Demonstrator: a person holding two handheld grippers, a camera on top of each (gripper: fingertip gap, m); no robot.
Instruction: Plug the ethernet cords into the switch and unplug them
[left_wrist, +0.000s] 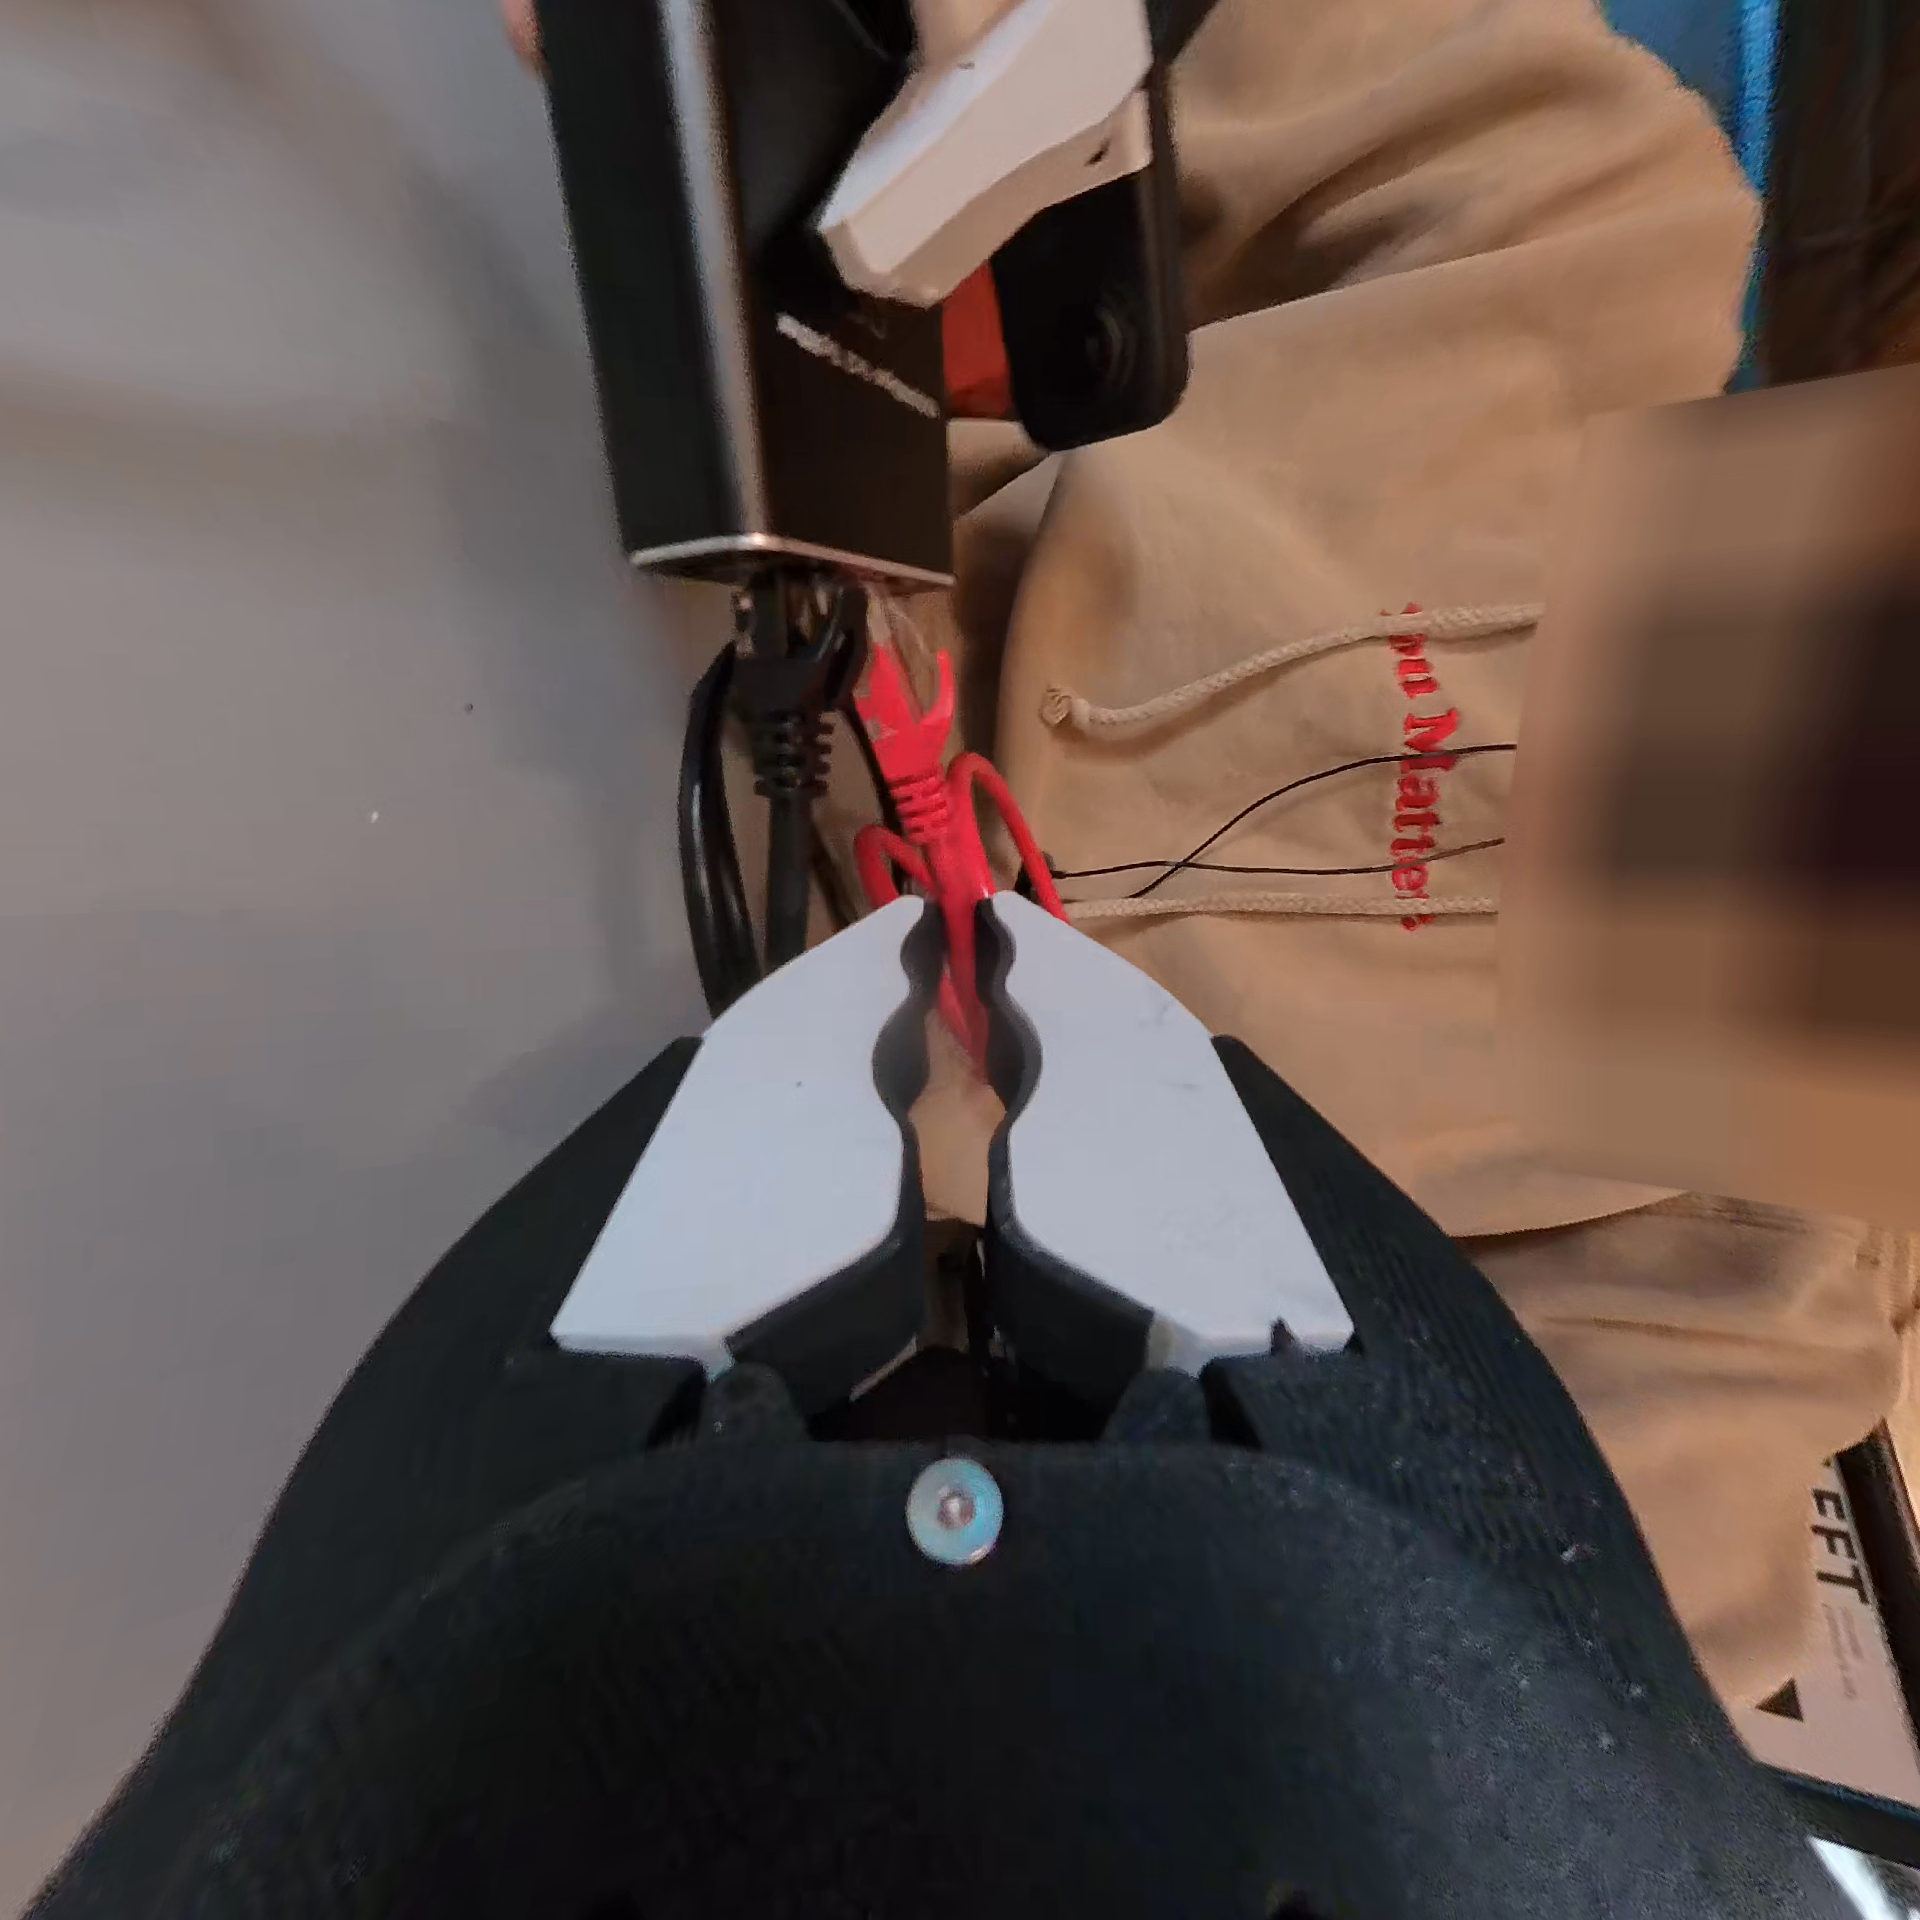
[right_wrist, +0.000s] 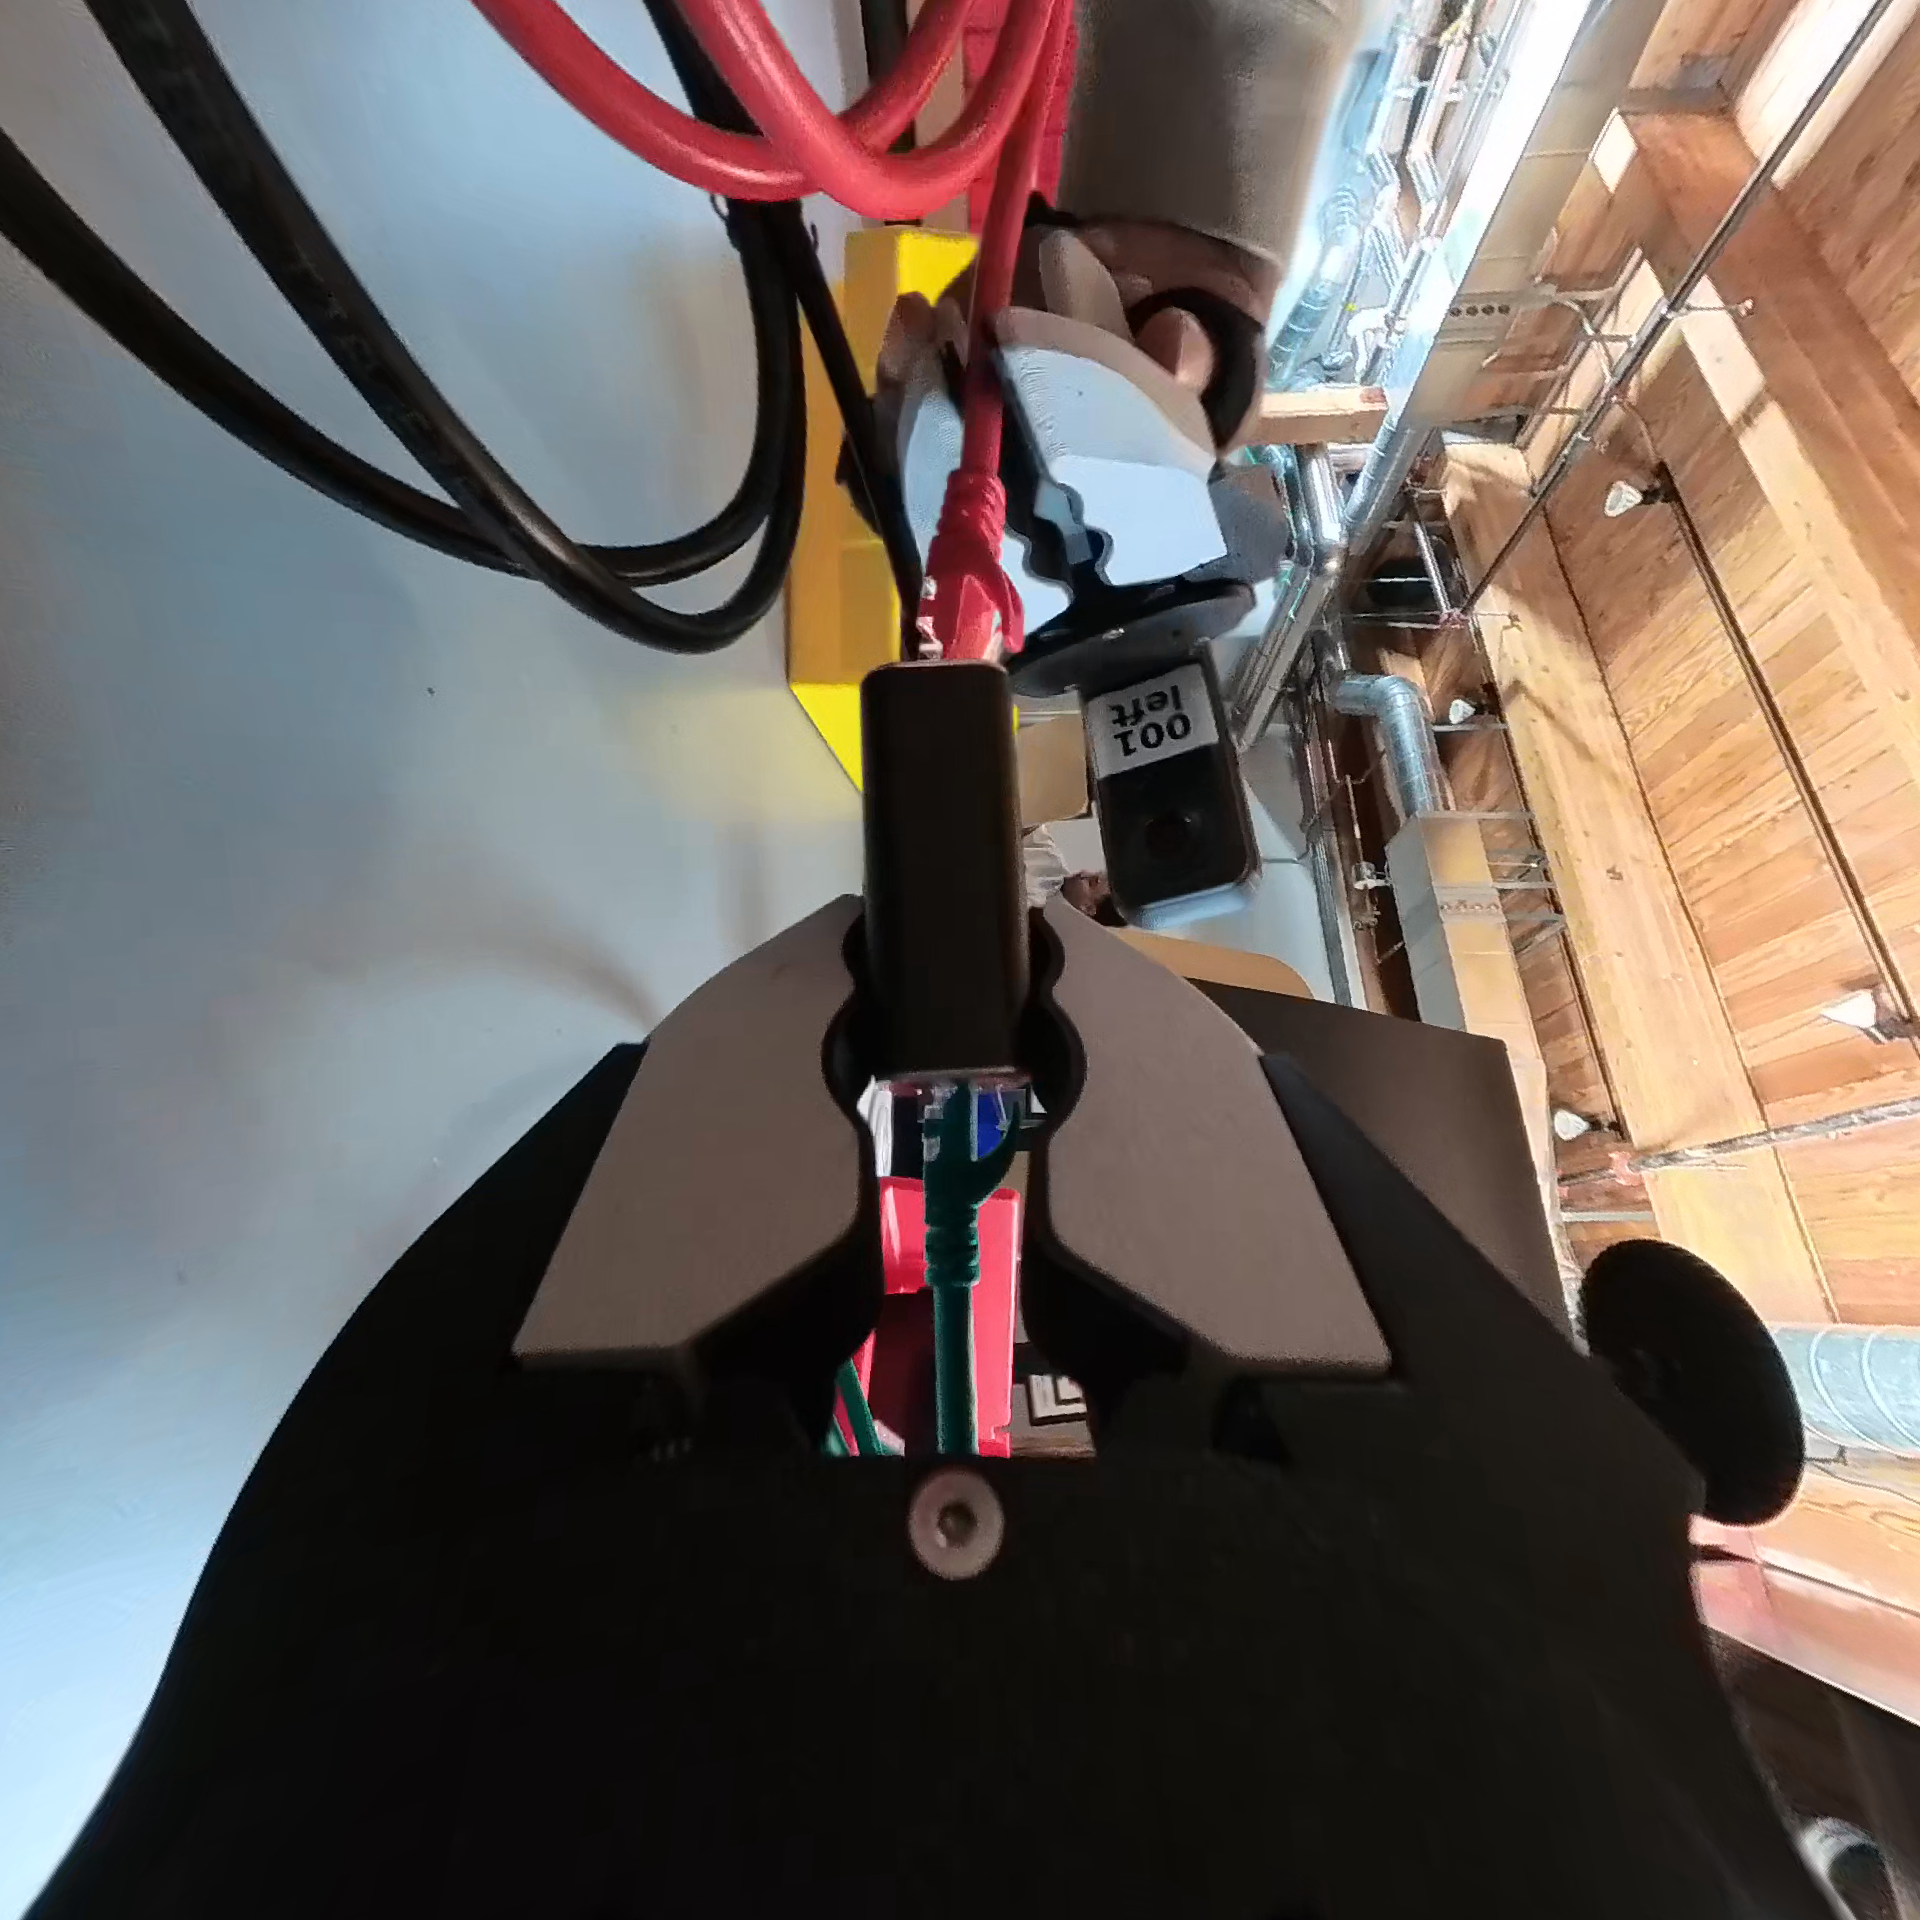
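The black switch (left_wrist: 769, 312) is held in the air. My right gripper (right_wrist: 943, 966) is shut on the switch (right_wrist: 940, 862), and its white fingers (left_wrist: 977, 177) also show in the left wrist view. My left gripper (left_wrist: 958, 914) is shut on the red ethernet cord (left_wrist: 951, 883) just behind its plug (left_wrist: 909, 717). The red plug's tip sits at the switch's port face; I cannot tell whether it is seated. A black cord plug (left_wrist: 790, 675) sits in the neighbouring port. In the right wrist view a green cord (right_wrist: 954, 1247) is plugged into the switch's near end, and the red plug (right_wrist: 971, 582) meets the far end.
Loops of black cable (right_wrist: 468, 447) and red cable (right_wrist: 831, 135) hang over the white table (left_wrist: 260, 727). A yellow box (right_wrist: 842, 582) and a red box (right_wrist: 966, 1340) lie on it. A person in a tan hoodie (left_wrist: 1299, 623) stands close on the right. The tips of one gripper are about 8 centimetres away from the tips of the other.
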